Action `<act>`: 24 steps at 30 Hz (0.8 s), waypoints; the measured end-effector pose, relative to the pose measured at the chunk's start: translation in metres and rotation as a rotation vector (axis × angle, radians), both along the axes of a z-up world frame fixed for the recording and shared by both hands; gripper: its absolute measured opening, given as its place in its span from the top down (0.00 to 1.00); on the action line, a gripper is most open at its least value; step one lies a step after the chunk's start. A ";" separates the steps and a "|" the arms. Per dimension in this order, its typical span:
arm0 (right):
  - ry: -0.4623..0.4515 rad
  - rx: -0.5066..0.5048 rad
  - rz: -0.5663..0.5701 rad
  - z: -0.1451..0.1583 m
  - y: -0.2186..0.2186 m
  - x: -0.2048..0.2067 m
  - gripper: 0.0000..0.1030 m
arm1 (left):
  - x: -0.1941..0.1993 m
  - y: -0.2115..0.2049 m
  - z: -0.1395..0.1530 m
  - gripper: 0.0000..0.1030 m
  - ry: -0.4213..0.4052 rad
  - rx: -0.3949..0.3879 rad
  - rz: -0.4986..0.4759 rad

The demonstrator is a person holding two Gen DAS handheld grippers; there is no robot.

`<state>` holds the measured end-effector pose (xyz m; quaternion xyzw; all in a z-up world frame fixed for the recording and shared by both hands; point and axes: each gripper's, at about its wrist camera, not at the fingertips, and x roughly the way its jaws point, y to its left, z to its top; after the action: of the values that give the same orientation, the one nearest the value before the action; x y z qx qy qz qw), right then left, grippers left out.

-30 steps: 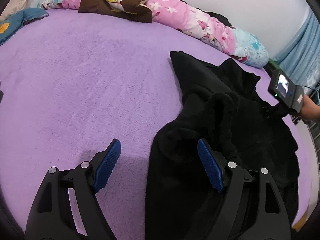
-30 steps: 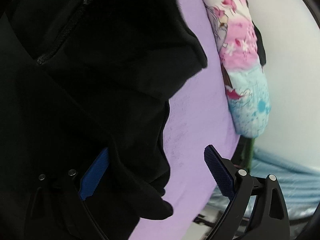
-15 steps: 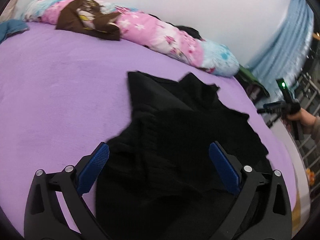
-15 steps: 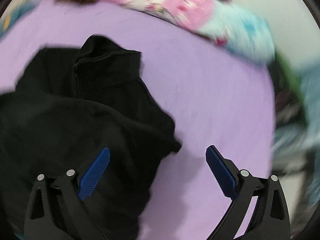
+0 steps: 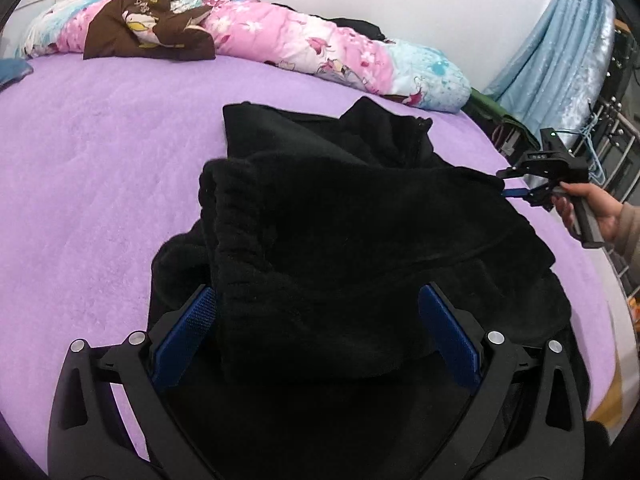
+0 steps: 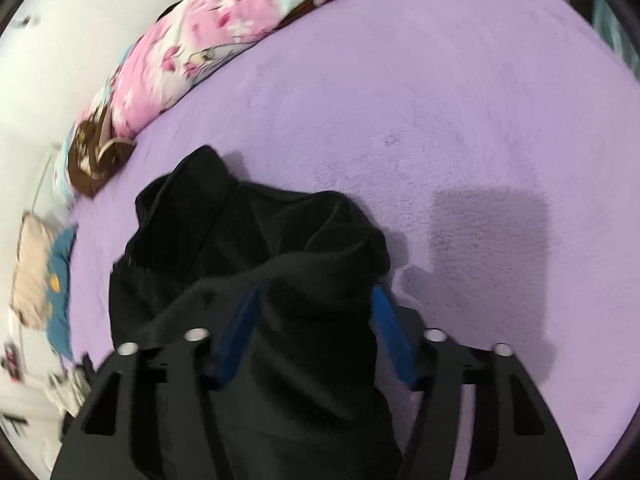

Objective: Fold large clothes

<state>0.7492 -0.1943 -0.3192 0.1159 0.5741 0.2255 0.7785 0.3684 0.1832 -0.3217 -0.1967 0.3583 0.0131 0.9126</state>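
A black fleece garment (image 5: 340, 220) lies bunched on the purple bed (image 5: 100, 160), with one layer folded over the rest. My left gripper (image 5: 316, 304) stands wide open low over its near part, and the folded layer lies between the blue pads without being pressed. My right gripper (image 5: 510, 184), held by a person's hand (image 5: 592, 208), is at the garment's right corner. In the right wrist view its jaws (image 6: 316, 300) are closing, with a bunch of black fabric (image 6: 240, 232) between the pads, and cloth drapes over the left finger.
A pink and blue floral quilt (image 5: 320, 52) with a brown garment (image 5: 148, 32) on it runs along the bed's far edge by the wall. A blue curtain (image 5: 560, 60) and a metal rack (image 5: 616, 148) stand right of the bed. Bare purple bedding (image 6: 440, 100) stretches beyond the garment.
My left gripper opened wider and moved over the garment, which now lies between its fingers. My right gripper rolled round, swung back to the garment's corner and narrowed its jaws around the fabric.
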 end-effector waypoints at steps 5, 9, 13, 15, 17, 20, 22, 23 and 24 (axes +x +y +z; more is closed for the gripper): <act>-0.014 0.015 -0.011 -0.007 0.009 0.002 0.79 | 0.001 -0.003 -0.005 0.06 0.005 0.003 -0.021; -0.051 0.035 -0.022 -0.001 0.003 0.008 0.87 | 0.004 -0.005 -0.013 0.06 0.031 0.007 -0.023; -0.091 0.005 0.001 0.012 0.013 0.019 0.91 | 0.006 0.000 -0.018 0.06 0.044 -0.014 -0.008; -0.108 -0.013 0.014 0.017 0.016 0.024 0.92 | 0.006 0.001 -0.019 0.06 0.044 -0.015 -0.008; -0.117 -0.049 0.022 0.019 0.023 0.032 0.93 | 0.006 0.000 -0.019 0.06 0.045 -0.010 -0.011; -0.141 -0.110 0.035 0.019 0.037 0.047 0.99 | 0.006 0.000 -0.021 0.06 0.048 -0.009 -0.014; -0.135 -0.104 0.030 0.016 0.041 0.057 0.99 | 0.006 0.000 -0.022 0.06 0.048 -0.010 -0.018; -0.134 -0.125 0.038 0.012 0.046 0.061 0.99 | 0.006 0.000 -0.022 0.06 0.048 -0.012 -0.018; -0.122 -0.141 0.045 0.005 0.051 0.064 0.99 | 0.007 0.001 -0.022 0.06 0.047 -0.014 -0.019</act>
<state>0.8136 -0.1433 -0.3140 0.0340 0.5423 0.2086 0.8131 0.3750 0.1837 -0.3440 -0.1994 0.3816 0.0065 0.9025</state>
